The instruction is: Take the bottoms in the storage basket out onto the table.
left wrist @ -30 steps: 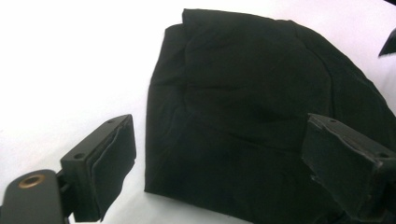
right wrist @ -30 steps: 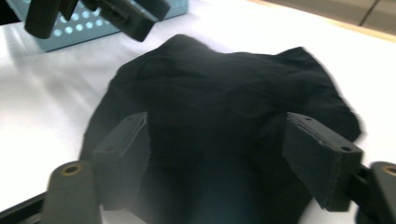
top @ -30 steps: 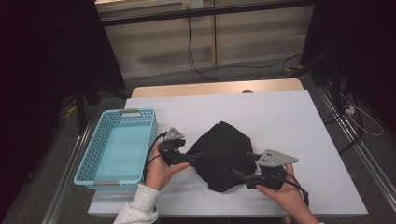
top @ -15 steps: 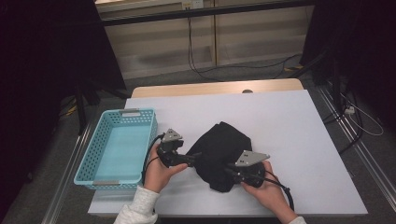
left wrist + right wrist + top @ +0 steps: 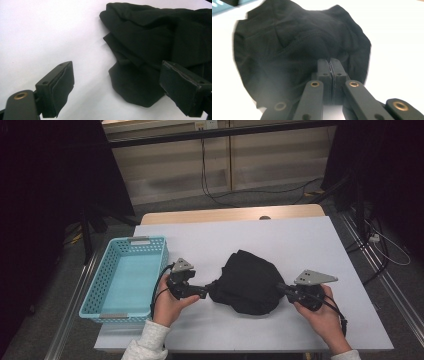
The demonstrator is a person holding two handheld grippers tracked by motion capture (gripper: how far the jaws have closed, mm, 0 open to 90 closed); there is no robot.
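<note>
One black garment (image 5: pixel 249 282) lies bunched mid-bench (image 5: pixel 310 240), near the front edge. It looks soft, light and floppy, so an edge or fold is the best hold. The right tongs (image 5: pixel 281 288) are clenched on its right hem. The left tongs (image 5: pixel 207 291) are spread wide, gripping nothing. One blue basket (image 5: pixel 106 279) sits left.

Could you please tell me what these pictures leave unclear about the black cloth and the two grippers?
- Right gripper: jaws closed at the black cloth; whether fabric is pinched between them is hidden by the jaws, right gripper view.
- Cloth type: bunched folds hide its shape.
- Left gripper, open: cloth's right side cut off by the frame edge.
- Blue basket: mere blurred corner, right gripper view.
</note>
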